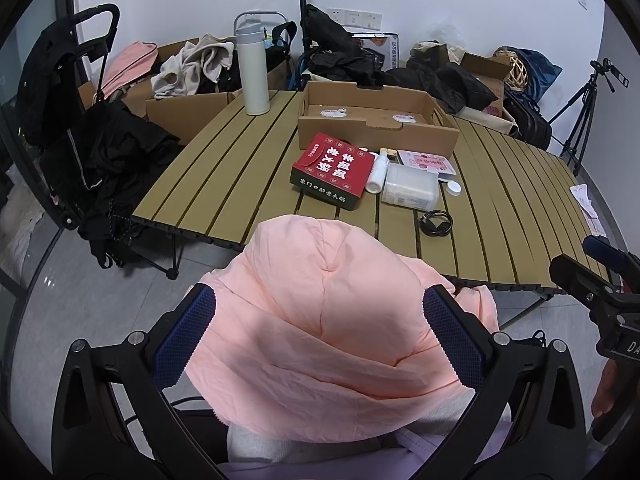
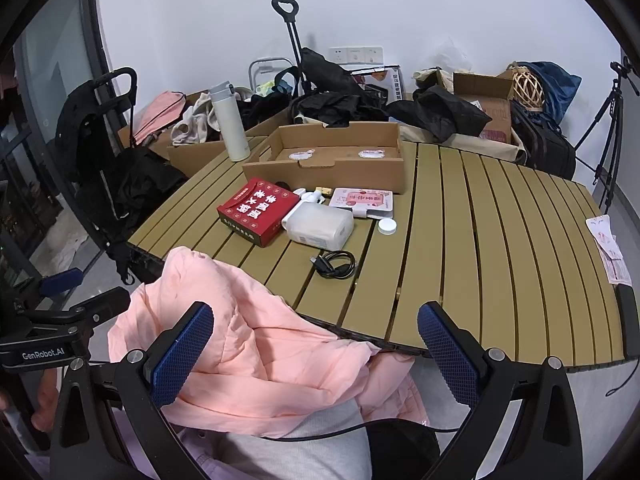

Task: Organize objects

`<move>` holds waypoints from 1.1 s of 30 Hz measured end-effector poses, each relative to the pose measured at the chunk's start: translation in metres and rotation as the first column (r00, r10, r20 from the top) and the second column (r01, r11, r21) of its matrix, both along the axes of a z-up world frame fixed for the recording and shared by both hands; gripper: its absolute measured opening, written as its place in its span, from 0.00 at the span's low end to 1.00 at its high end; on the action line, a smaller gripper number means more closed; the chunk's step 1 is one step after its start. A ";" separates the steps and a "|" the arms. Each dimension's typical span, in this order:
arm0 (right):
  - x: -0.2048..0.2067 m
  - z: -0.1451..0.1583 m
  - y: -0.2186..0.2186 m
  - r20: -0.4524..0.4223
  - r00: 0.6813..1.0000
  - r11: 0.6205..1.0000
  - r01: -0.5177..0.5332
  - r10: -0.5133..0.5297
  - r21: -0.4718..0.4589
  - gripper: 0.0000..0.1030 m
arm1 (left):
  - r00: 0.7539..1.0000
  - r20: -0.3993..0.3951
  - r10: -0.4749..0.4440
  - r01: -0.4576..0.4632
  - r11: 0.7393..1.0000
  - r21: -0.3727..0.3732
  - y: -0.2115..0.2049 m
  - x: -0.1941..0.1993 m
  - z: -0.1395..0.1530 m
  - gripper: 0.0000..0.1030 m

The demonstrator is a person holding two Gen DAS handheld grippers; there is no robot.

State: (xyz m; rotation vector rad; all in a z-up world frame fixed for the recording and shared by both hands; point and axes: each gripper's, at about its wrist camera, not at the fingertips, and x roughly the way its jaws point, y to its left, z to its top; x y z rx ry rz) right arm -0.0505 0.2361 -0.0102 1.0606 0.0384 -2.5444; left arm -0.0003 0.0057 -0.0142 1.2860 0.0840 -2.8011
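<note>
A pink padded garment (image 1: 328,320) (image 2: 240,344) lies bunched over the person's lap at the slatted table's near edge (image 2: 500,264). My left gripper (image 1: 320,336) is open, its fingers on either side of the garment without closing on it. My right gripper (image 2: 316,348) is open above the garment's right part and the table edge. On the table lie a red box (image 1: 330,168) (image 2: 258,210), a white bottle (image 1: 378,172), a translucent plastic box (image 1: 410,186) (image 2: 320,226), a pink packet (image 2: 362,200), a white cap (image 2: 387,226) and a coiled black cable (image 1: 435,222) (image 2: 334,264).
An open cardboard tray (image 1: 376,118) (image 2: 332,158) stands at the table's back, a white flask (image 1: 251,72) (image 2: 230,124) to its left. Bags, clothes, boxes and a trolley crowd the floor behind. A tripod (image 1: 580,120) stands at the right. Papers (image 2: 610,252) lie on the table's right edge.
</note>
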 end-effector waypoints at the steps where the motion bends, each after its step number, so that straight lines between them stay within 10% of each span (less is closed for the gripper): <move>1: 0.000 0.000 0.000 0.001 1.000 1.000 -0.001 0.001 0.000 1.00 | 1.000 0.000 0.001 -0.001 1.000 0.000 0.000 0.000 0.000 1.00; 33: -0.002 -0.017 0.004 0.010 1.000 1.000 0.015 -0.015 0.011 1.00 | 0.996 0.044 0.074 -0.074 0.997 0.014 -0.005 -0.009 -0.019 1.00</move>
